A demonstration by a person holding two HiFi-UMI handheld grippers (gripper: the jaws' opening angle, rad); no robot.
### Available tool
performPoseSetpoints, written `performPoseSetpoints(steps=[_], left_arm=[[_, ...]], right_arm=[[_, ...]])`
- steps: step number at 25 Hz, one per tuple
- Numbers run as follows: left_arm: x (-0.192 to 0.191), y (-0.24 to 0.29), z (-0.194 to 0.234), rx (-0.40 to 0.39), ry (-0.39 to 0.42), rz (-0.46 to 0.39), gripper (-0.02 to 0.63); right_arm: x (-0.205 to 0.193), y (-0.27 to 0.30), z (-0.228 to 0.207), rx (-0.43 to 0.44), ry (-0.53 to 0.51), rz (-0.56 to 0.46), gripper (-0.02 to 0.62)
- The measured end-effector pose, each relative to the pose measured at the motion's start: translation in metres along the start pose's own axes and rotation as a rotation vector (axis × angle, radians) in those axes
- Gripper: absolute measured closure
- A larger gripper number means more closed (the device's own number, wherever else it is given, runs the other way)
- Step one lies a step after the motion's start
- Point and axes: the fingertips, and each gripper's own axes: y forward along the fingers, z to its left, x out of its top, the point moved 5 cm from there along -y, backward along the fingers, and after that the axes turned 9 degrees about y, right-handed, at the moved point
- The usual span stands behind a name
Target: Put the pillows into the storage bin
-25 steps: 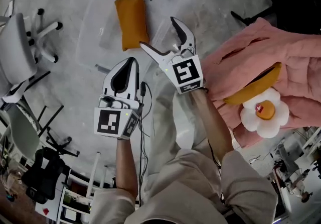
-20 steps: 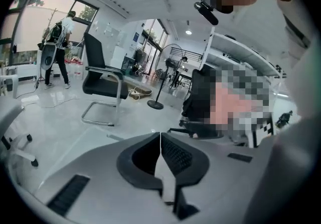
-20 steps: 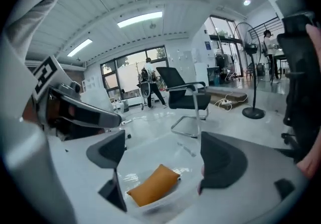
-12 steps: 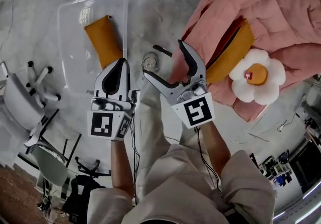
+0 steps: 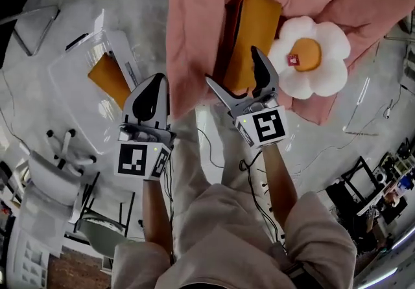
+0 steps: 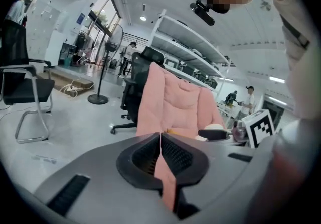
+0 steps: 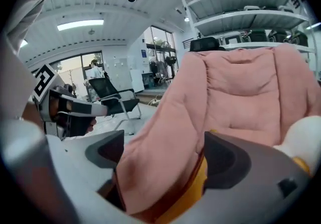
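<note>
left tongs clenched, empty | right tongs released, spread wide; pink cover edge and orange pillow between the jaws | flower pillow just beside, on the cover | second orange pillow inside clear bin

A fold of the pink blanket is hanging between the right gripper's open fingers, covering the orange pillow's edge, while bare floor is lying free ahead of the left gripper's closed fingertips.
</note>
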Motion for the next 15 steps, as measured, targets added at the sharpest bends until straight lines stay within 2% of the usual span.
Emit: performPoseSetpoints(steps=[8, 15], left_arm=[[0.009, 0.06, -0.072, -0.13, 0.063, 0.046, 0.591], [0.008, 0.087, -0.113, -0.187, 0.098, 0.077, 0.591]], right_arm=[[-0.047, -0.038, -0.092, -0.167, 0.13, 0.057, 0.088], [-0.098, -0.013, -0.147, -0.195, 0.279, 0.125, 0.069]])
